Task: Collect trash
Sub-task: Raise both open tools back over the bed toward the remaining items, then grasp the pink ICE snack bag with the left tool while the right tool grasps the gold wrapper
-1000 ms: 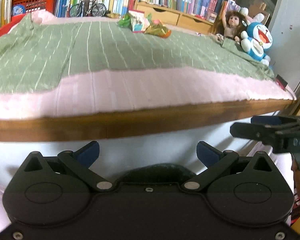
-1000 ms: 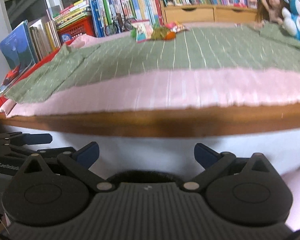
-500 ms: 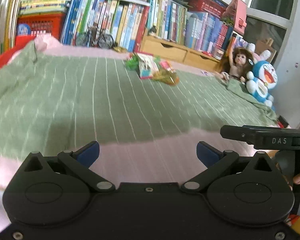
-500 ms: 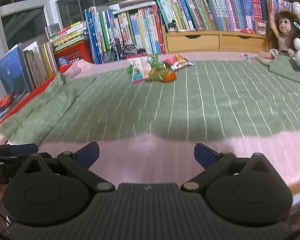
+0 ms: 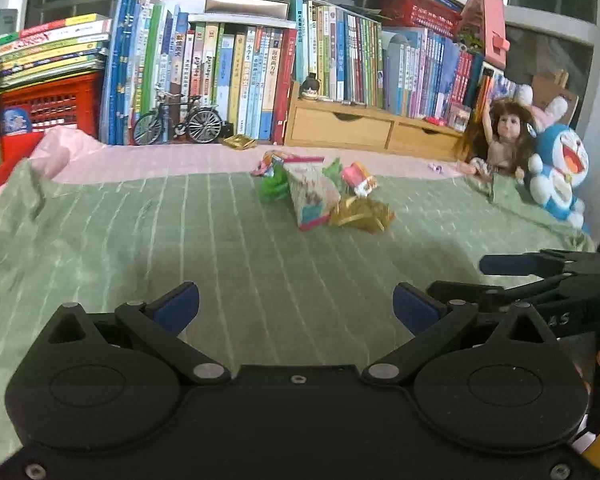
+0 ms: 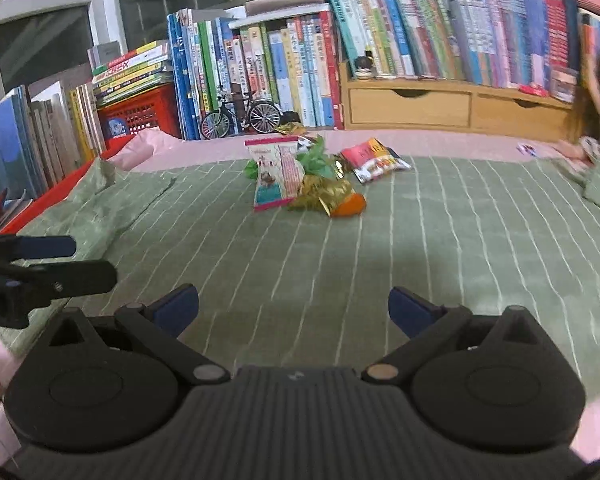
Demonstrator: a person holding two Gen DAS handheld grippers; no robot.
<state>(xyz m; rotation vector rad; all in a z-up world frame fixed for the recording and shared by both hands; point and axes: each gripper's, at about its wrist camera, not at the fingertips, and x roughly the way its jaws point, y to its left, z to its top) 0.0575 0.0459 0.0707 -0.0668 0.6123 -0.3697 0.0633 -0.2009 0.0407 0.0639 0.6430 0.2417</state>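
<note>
While the green striped blanket (image 6: 380, 240) fills the middle of both views, a row of books (image 5: 240, 68) lines the top of each frame. Both tongs sit at the bottom of their own views: the left gripper (image 5: 296, 306) and the right gripper (image 6: 293, 306) each have their blue-tipped fingers spread wide with nothing between them. Well beyond them, just above frame centre, a small heap of trash lies on the blanket: a pink snack bag (image 6: 276, 178), a gold wrapper (image 6: 320, 196), a green wrapper (image 6: 316, 160) and a red packet (image 6: 374, 160). A model bicycle (image 5: 179, 120) stands against the books; a doll (image 5: 500, 136) sits at the right edge.
</note>
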